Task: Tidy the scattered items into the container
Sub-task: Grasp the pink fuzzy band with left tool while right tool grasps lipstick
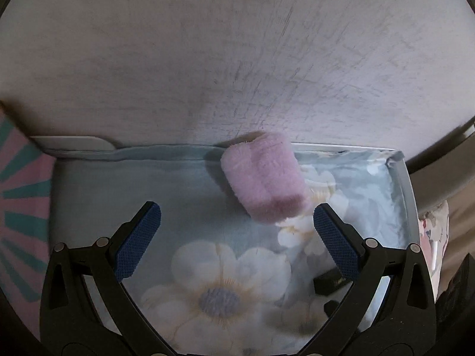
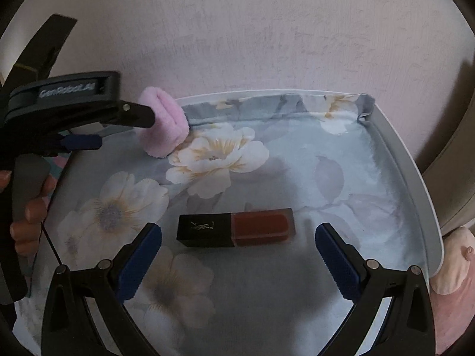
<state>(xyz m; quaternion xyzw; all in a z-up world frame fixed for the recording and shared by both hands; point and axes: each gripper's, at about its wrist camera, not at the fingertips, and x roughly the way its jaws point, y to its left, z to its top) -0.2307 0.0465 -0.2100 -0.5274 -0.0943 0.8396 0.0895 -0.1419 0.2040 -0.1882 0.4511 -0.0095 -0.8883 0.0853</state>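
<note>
The tray (image 2: pixel 415 184) is lined with a floral cloth (image 2: pixel 297 154) printed with pale blossoms, and it stands against a pale pink wall (image 2: pixel 267 29).

A lipstick (image 2: pixel 236 227) lies flat on the cloth inside the tray, with its black cap to the left and its red body to the right. The cap bears the gold "YSL" monogram. In the right wrist view it lies just ahead of the right gripper (image 2: pixel 237 243), between the lines of the 2 blue pads (image 2: pixel 139 264), touching neither. That gripper's jaws are spread wide and hold nothing.

A pink fluffy roll (image 1: pixel 264 176) rests at the tray's back edge, leaning on the wall. In the left wrist view it sits just ahead of the left gripper (image 1: pixel 237 222), nearer the right fingertip. Whether it touches the tip cannot be told. This gripper too is spread wide and empty. In the right wrist view its body carries white lettering reading "GenRobot.AI", and a hand (image 2: pixel 29 207) grips its handle at the left edge.

The lipstick shows again in the left view, dark and partly hidden behind the right finger.
</note>
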